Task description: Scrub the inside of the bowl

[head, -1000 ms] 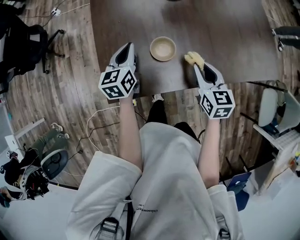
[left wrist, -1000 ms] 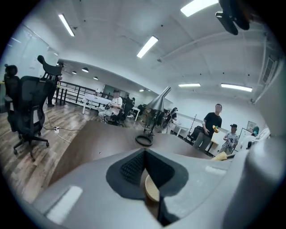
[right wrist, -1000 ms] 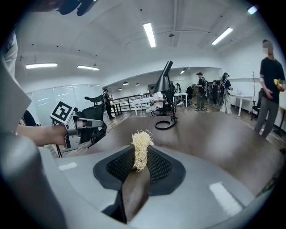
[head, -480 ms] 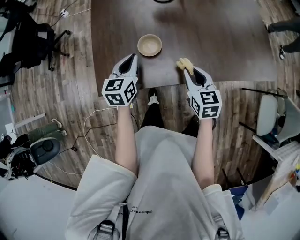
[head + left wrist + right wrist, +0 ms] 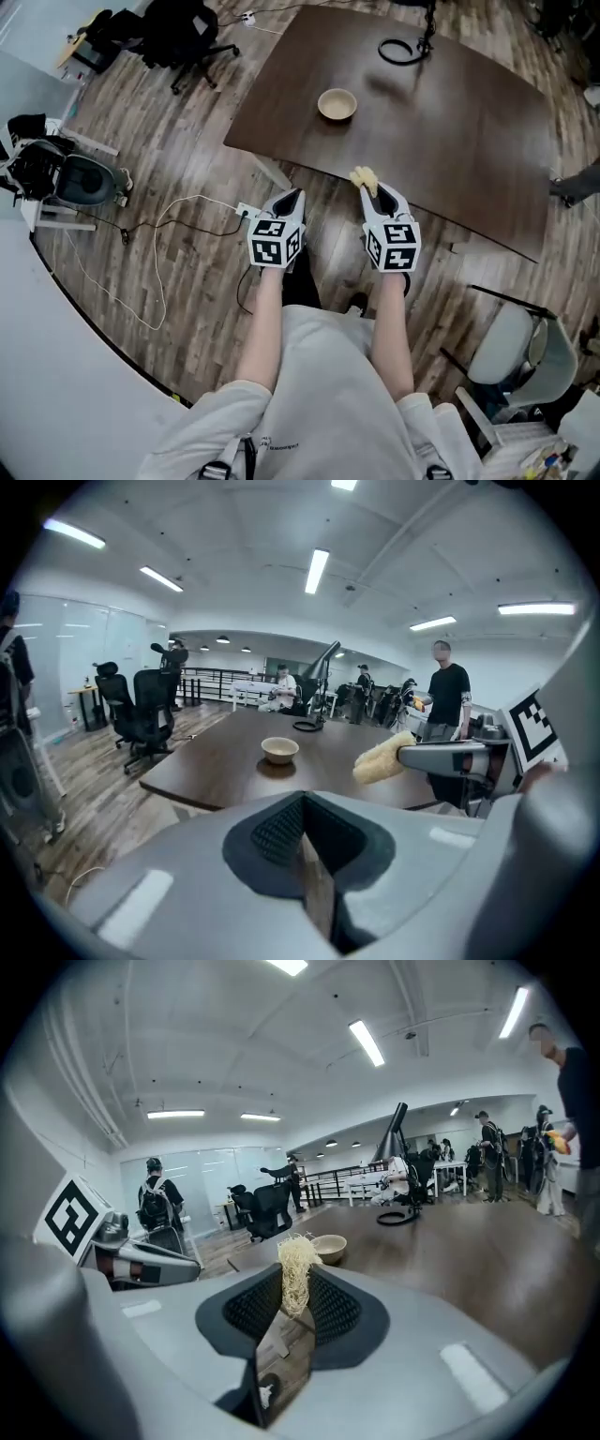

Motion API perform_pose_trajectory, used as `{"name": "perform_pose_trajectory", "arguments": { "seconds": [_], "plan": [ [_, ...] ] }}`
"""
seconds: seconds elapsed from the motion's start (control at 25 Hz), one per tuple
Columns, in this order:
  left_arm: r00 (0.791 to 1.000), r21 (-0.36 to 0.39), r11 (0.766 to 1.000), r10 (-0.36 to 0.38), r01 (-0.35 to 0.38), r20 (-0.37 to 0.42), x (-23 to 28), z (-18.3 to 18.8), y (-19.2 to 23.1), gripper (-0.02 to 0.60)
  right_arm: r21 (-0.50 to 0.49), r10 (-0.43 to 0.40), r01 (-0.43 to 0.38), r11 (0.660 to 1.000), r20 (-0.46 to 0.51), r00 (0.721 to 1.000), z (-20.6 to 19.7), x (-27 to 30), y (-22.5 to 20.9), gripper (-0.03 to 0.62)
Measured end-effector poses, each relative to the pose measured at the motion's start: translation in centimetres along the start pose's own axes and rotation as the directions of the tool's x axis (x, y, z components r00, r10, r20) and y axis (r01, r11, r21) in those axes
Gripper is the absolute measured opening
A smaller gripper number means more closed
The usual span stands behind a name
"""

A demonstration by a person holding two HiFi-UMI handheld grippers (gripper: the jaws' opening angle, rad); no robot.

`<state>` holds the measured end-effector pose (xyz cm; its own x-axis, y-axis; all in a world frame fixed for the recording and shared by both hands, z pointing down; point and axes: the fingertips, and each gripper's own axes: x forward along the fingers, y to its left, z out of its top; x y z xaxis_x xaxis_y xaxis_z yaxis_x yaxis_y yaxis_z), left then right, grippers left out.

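A small tan bowl (image 5: 337, 104) stands upright on the dark brown table (image 5: 450, 141), well away from both grippers; it also shows in the left gripper view as the bowl (image 5: 279, 750) and in the right gripper view as the bowl (image 5: 329, 1247). My right gripper (image 5: 367, 185) is shut on a pale yellow fibrous scrubber (image 5: 363, 177), held at the table's near edge; the scrubber (image 5: 296, 1271) sticks up between the jaws. My left gripper (image 5: 292, 198) is shut with nothing in it, off the table over the floor.
A black cable coil (image 5: 401, 49) lies on the far part of the table. Office chairs (image 5: 183, 33), a white cable (image 5: 159, 234) on the wooden floor and a white chair (image 5: 516, 352) surround the table. People stand far off in the room.
The head view has pulled back and turned, so the table and bowl are now farther away. Both grippers have drawn back to the table's near edge, the left one off it.
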<state>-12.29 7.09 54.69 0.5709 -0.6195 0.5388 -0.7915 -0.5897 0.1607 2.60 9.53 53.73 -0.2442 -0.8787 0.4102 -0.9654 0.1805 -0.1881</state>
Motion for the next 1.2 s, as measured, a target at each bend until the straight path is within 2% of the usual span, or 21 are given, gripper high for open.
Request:
{"name": "perform_pose_trajectory", "arguments": {
  "seconds": [0.12, 0.24, 0.4, 0.48, 0.68, 0.96, 1.2],
  "plan": [
    [1.0, 0.025, 1.0, 0.013, -0.013, -0.012, -2.3, -1.1, -2.4, 0.002, 0.007, 0.003, -0.003, 1.0, -0.004, 1.0, -1.1, -2.8, 0.7, 0.108],
    [0.999, 0.07, 0.997, 0.031, -0.031, -0.006, -2.6, 0.1, -3.5, 0.0, -0.001, 0.006, -0.006, 1.0, 0.005, 1.0, -0.9, -4.3, 1.3, 0.107],
    [0.996, 0.009, 0.998, 0.067, -0.067, 0.062, -4.0, 1.7, -4.8, 0.0, -0.017, 0.02, -0.019, 1.0, 0.032, 0.999, -0.2, -5.5, 2.4, 0.107],
    [0.994, 0.011, 0.997, 0.076, -0.077, 0.081, -4.7, 1.3, -5.9, 0.001, -0.031, 0.028, -0.027, 0.999, 0.042, 0.999, 0.0, -5.8, 2.8, 0.106],
    [0.996, 0.027, 0.997, 0.064, -0.066, 0.063, -5.5, -0.5, -7.2, 0.002, -0.099, 0.044, -0.042, 0.994, 0.015, 0.999, -1.0, -7.3, 3.9, 0.106],
    [0.995, 0.024, 0.999, 0.038, -0.04, 0.097, -5.6, 0.9, -8.5, 0.002, -0.139, 0.036, -0.038, 0.99, -0.013, 0.999, -1.5, -8.2, 3.6, 0.103],
    [0.996, -0.005, 0.999, 0.033, -0.033, 0.079, -6.0, 0.3, -9.1, 0.0, -0.166, 0.049, -0.054, 0.985, -0.033, 0.998, -1.7, -8.8, 4.2, 0.103]
  ]
}}
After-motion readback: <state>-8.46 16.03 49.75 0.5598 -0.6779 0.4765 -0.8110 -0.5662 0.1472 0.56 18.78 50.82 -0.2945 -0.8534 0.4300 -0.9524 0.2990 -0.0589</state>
